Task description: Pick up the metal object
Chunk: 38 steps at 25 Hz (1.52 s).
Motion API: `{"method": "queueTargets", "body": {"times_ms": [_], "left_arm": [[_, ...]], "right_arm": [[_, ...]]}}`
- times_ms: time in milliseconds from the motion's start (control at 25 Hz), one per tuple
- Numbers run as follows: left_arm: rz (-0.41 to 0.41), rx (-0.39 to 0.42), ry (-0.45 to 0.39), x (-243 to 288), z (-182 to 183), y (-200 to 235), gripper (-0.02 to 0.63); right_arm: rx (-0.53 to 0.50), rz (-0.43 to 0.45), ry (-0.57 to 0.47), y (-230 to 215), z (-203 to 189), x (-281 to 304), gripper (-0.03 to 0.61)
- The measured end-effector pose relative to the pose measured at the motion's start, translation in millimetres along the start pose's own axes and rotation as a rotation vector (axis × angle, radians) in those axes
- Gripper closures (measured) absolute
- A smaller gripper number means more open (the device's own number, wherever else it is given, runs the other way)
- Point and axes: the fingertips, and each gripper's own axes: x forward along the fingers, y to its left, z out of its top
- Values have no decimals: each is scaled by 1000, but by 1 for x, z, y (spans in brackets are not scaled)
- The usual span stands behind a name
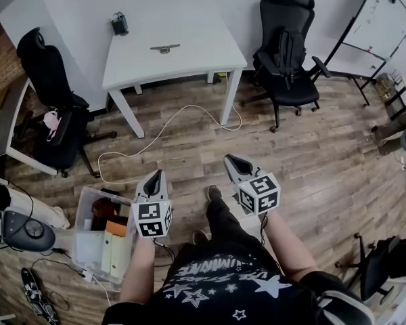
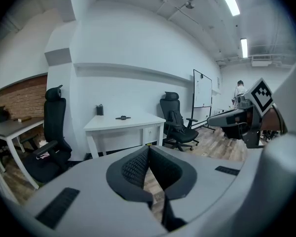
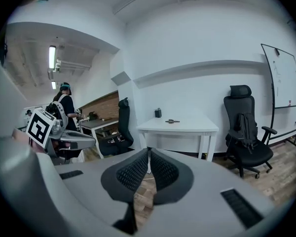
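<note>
Well up in the head view, the metal object lies flat on the top of a white table, near the table's middle and well apart from both grippers. A small dark container stands at the table's far left corner, apart from the object. The left gripper and the right gripper sit low in the frame, side by side and pointing toward the table. Each has its jaws pressed together at the tips with nothing between them, as both gripper views show plainly. Between the grippers and the table lies wood floor, crossed by a white cable that loops from the table's right front leg toward the lower left. A black office chair stands left of the table with a pink item on its seat, and a second black office chair stands to the right — a dark backpack hangs against its backrest. A whiteboard leans in the upper right corner. At the lower left, just beside the left gripper, a clear plastic bin holds folders. The edge of a grey desk shows at the far left.
</note>
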Motion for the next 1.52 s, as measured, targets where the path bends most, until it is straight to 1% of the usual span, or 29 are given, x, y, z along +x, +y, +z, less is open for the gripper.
{"method": "queueTargets", "body": {"times_ms": [120,280,560,720,1040,1280,1520], "left_arm": [[2,-3,2,6,1,5,594],[8,0,-1,17,8,15,594],[21,-2,-7,59,31,33,594],[35,-15,11,98,41,42,594],[65,-42,22,184,80,64,594],[100,-46,6,247,116,67,594],[134,-47,9,298,137,65,594]], "right_arm": [[-8,7,-5,0,3,7,529],[6,-4,-16,-8,9,20,529],[23,-18,-28,-43,28,59,529],[35,-8,-14,-73,39,95,529],[35,23,-1,-144,79,173,529],[22,63,0,-198,108,218,529],[26,108,12,-242,118,255,528]]}}
